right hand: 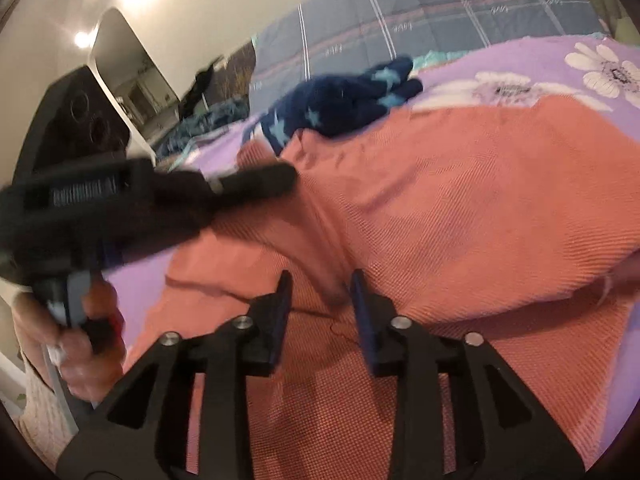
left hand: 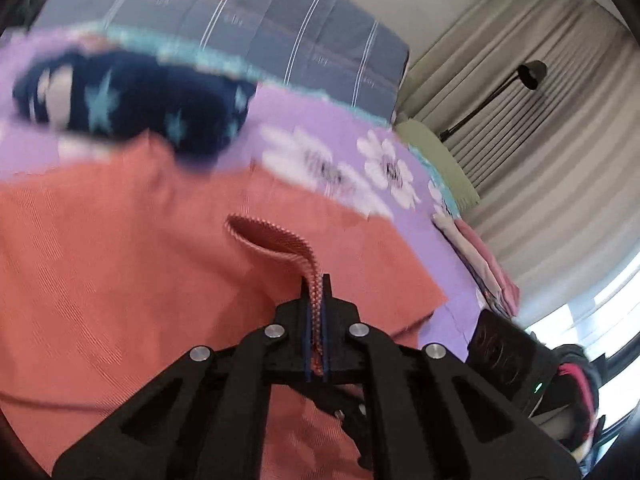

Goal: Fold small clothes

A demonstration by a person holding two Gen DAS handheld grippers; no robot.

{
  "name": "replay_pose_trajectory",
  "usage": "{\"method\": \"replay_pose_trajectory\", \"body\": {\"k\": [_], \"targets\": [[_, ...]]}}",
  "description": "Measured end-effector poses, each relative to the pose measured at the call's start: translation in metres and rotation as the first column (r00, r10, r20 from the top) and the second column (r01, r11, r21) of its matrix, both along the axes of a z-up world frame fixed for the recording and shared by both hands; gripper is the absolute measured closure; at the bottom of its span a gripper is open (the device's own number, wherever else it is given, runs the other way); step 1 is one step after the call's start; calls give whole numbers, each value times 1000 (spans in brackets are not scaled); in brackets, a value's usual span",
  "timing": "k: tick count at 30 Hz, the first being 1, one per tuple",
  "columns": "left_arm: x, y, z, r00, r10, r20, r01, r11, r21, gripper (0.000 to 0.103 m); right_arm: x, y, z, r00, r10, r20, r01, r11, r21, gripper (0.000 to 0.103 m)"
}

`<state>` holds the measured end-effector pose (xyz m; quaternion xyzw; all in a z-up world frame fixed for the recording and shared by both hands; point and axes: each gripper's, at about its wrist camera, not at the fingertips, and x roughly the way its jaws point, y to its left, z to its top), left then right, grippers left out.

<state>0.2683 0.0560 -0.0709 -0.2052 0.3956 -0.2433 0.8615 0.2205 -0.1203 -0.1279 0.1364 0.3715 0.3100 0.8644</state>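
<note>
1. Bedroom setting: we see a bed [right hand: 532, 56] covered by a purple sheet with white flowers, a grey-blue striped duvet [left hand: 280, 20] along its far edge, and pale curtains [left hand: 540, 128] with a black lamp [left hand: 530, 72] past one side.
2. We note an orange knitted garment [right hand: 460, 216] spread over the middle of the bed, taking up most of both views.
3. We note a navy garment with light-blue stars [right hand: 344, 96] lying bunched at the far edge of the orange one, touching it.
4. Left hand-held gripper [left hand: 318, 292]: clenched on a raised ridge of the orange fabric; the pinched strip runs up between the blue pads. In the right wrist view it shows blurred, with the person's hand [right hand: 80, 336] on its grip.
5. Right hand-held gripper [right hand: 322, 284]: released, fingers apart, over the near part of the orange garment; a fold lies in the gap, and the pads do not press on it.
6. Pink folded cloth [left hand: 484, 268] sits near the bed's side edge, by the curtains.
</note>
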Motion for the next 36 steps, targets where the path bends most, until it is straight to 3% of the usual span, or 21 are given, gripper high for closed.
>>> {"method": "replay_pose_trajectory", "body": {"k": [3, 6, 9, 12, 13, 17, 20, 24, 29, 36], "targets": [[5, 5, 24, 998, 28, 47, -30, 999, 37, 100, -1, -11, 4, 998, -51, 21, 51, 998, 36, 61], [2, 21, 43, 994, 47, 101, -52, 998, 47, 100, 5, -22, 1, 994, -106, -18, 107, 993, 55, 62], [-3, 28, 55, 989, 52, 139, -62, 996, 63, 100, 11, -26, -6, 990, -111, -83, 116, 991, 60, 72], [-9, 37, 60, 987, 54, 153, -68, 994, 89, 100, 13, -30, -6, 983, -159, -93, 161, 987, 24, 73], [-12, 40, 58, 986, 56, 155, -72, 993, 98, 100, 13, -32, -6, 978, -187, -92, 189, 982, 12, 75], [-23, 64, 47, 985, 81, 149, -100, 988, 122, 100, 19, -62, -12, 908, -383, -172, 381, 923, -43, 103], [-28, 85, 36, 986, 105, 133, -122, 984, 133, 100, 22, -65, -15, 898, -395, -192, 390, 918, -65, 103], [-31, 110, 35, 982, 129, 137, -147, 981, 126, 100, 19, -49, -13, 919, -382, -99, 362, 916, -175, 101], [-28, 121, 23, 985, 128, 116, -146, 976, 159, 100, 21, -60, -21, 921, -361, -145, 349, 932, -100, 100], [-28, 146, -60, 973, 230, -26, -210, 926, 315, 97, 16, -59, -21, 923, -362, -130, 350, 931, -107, 100]]}}
